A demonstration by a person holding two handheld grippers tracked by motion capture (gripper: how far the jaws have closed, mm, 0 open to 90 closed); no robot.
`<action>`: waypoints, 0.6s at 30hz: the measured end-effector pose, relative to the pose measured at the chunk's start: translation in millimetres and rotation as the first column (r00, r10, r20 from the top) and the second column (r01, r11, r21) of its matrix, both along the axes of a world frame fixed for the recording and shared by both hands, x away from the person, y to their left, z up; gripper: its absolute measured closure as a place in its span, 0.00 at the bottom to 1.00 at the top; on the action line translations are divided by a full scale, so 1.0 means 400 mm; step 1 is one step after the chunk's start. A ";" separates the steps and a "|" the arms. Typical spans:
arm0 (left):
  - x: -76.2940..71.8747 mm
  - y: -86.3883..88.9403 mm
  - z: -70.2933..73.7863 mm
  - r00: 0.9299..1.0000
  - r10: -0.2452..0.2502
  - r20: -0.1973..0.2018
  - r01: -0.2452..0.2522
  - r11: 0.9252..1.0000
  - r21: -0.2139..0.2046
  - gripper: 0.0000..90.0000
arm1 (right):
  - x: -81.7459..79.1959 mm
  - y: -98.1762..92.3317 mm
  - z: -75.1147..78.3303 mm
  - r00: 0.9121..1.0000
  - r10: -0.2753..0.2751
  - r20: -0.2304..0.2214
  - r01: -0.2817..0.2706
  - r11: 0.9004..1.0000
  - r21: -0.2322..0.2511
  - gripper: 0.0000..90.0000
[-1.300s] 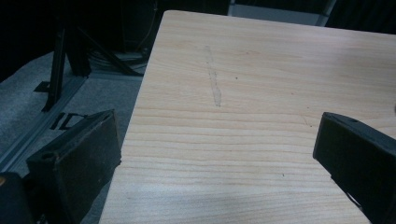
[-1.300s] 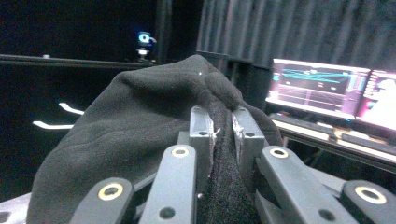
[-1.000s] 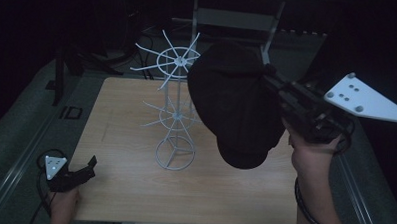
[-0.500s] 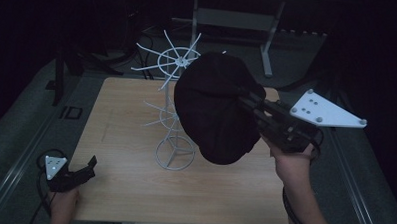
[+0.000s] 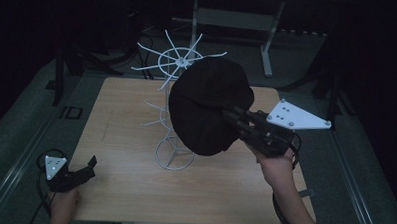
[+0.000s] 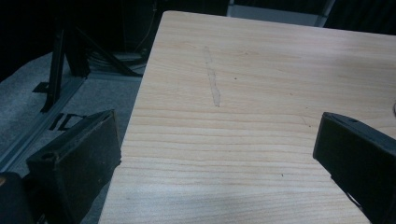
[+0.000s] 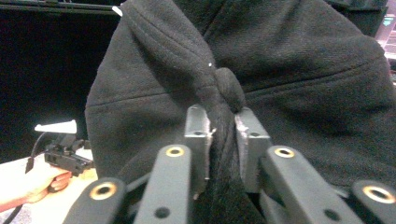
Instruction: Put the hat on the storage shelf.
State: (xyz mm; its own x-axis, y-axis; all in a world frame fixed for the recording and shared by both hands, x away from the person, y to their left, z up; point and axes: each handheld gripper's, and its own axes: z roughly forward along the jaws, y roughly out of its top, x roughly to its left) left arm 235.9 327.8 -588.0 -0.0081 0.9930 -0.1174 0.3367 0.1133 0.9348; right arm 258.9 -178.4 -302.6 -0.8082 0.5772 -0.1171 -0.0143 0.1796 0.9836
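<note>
The right tongs (image 7: 223, 128) pinch a fold of the black fabric cap (image 5: 206, 105) beside the white wire stand (image 5: 174, 158), while the left tongs (image 6: 219, 154) rest spread at the wooden table's (image 5: 136, 110) near-left corner

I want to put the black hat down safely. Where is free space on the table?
The table is bare left of the white wire rack, up to the left gripper, and along the near edge. It is crowded at the rack, where the right gripper holds the black hat.

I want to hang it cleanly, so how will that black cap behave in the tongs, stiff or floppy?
Probably floppy: the black cap bunches where the right tongs pinch its fabric. It seems light, held up by that fold alone. It may snag the white wire rack.
</note>
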 end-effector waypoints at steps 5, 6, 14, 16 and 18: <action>0.000 0.000 0.000 1.000 0.001 0.000 -0.001 1.000 -0.001 0.02 | -0.015 -0.006 0.002 1.000 -0.008 0.027 0.008 1.000 0.000 0.72; 0.000 0.000 0.000 1.000 0.001 -0.001 -0.001 1.000 -0.001 0.02 | -0.017 -0.009 0.002 1.000 -0.010 0.029 0.010 1.000 0.001 0.69; 0.000 -0.001 0.000 1.000 0.001 0.000 -0.001 1.000 -0.001 0.02 | -0.030 -0.055 0.001 0.999 -0.021 0.032 0.019 0.999 0.045 0.52; 0.000 -0.001 0.000 1.000 0.000 0.001 0.000 1.000 -0.001 0.02 | -0.031 -0.069 -0.001 0.999 -0.033 0.035 0.031 0.998 0.055 0.50; 0.000 -0.001 0.000 1.000 0.001 0.002 -0.001 1.000 -0.001 0.02 | -0.034 -0.088 -0.004 0.998 -0.048 0.040 0.045 0.997 0.067 0.48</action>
State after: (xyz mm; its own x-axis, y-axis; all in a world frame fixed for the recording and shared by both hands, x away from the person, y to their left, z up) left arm 235.8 327.5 -588.1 -0.0087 0.9929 -0.1183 0.3349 0.1144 0.9353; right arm 245.5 -213.7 -304.0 -0.7756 0.6216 -0.1098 -0.0481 0.1152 0.9922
